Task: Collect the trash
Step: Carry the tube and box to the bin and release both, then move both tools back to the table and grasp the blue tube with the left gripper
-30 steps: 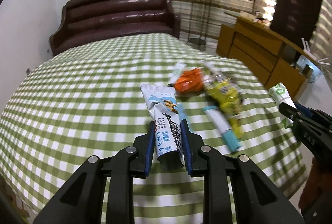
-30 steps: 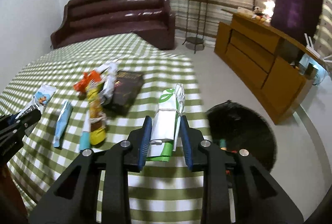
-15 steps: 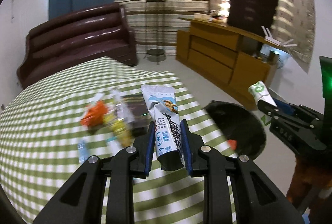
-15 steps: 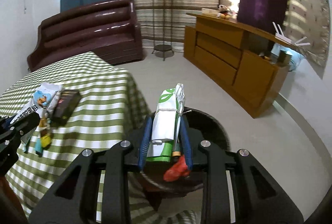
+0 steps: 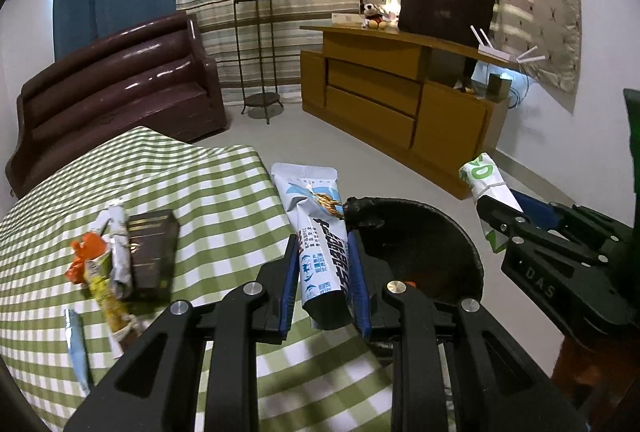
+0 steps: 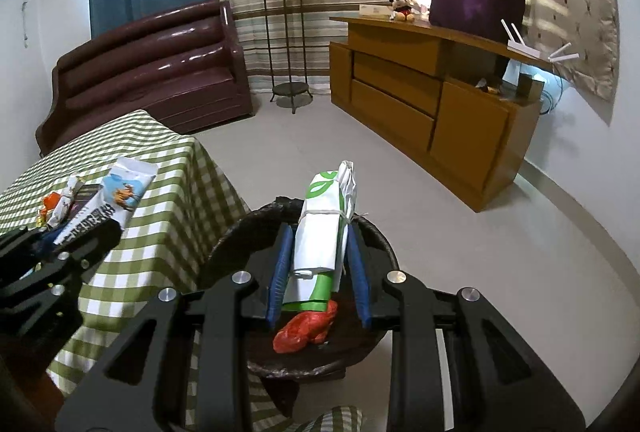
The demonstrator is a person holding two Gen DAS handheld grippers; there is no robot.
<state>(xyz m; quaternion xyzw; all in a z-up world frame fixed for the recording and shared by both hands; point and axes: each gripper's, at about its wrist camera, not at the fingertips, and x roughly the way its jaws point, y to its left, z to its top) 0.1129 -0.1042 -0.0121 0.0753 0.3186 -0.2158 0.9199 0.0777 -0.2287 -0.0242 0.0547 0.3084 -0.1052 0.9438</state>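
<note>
My left gripper [image 5: 323, 286] is shut on a white and blue snack wrapper [image 5: 318, 240], held at the table's right edge beside the black trash bin [image 5: 440, 232]. My right gripper [image 6: 318, 282] is shut on a folded white and green packet [image 6: 326, 232], held right over the bin [image 6: 240, 244], where a red wrapper [image 6: 306, 328] lies inside. Each gripper shows in the other's view: the right one [image 5: 500, 216] at right, the left one [image 6: 72, 236] at left. More trash stays on the checked tablecloth [image 5: 200, 199]: an orange wrapper [image 5: 86, 256], a yellow one [image 5: 102, 292], a dark box [image 5: 150, 252] and a blue sachet [image 5: 76, 344].
The bin stands on the grey floor just off the table's corner. Further back are a brown sofa [image 5: 116, 79], a plant stand [image 5: 256, 51] and a wooden sideboard [image 5: 400, 99]. Open floor lies to the right of the bin.
Both grippers have swung to the right, from over the table toward the bin, each keeping its wrapper. The right one now hangs over the bin; the left one has reached the table's edge.
</note>
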